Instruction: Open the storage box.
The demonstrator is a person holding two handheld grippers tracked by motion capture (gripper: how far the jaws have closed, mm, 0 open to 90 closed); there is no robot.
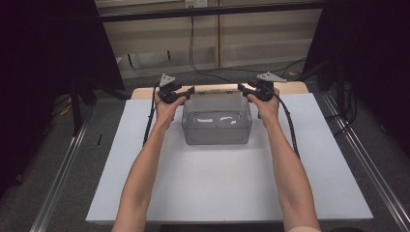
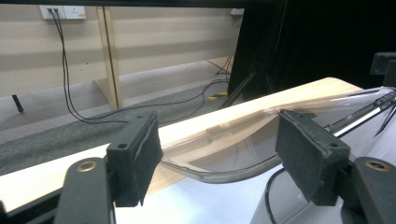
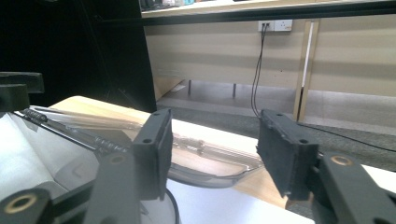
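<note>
A clear plastic box (image 1: 216, 121) stands at the far middle of the white board (image 1: 217, 188). At its far left corner my left gripper (image 1: 186, 92) is open; in the left gripper view the rounded corner of the clear lid (image 2: 243, 140) lies between the two spread pads of the left gripper (image 2: 219, 149). At the box's far right corner my right gripper (image 1: 244, 89) stands open too. In the right gripper view the lid's other corner (image 3: 205, 163) sits in the gap of the right gripper (image 3: 217, 149). I cannot tell whether any pad touches the lid.
The white board lies on a wooden table (image 1: 145, 91) whose far edge runs just behind the box. Beyond it are a grey floor with black cables (image 1: 203, 67) and a pale wall. Metal rails (image 1: 63, 169) run along both sides, with dark curtains behind them.
</note>
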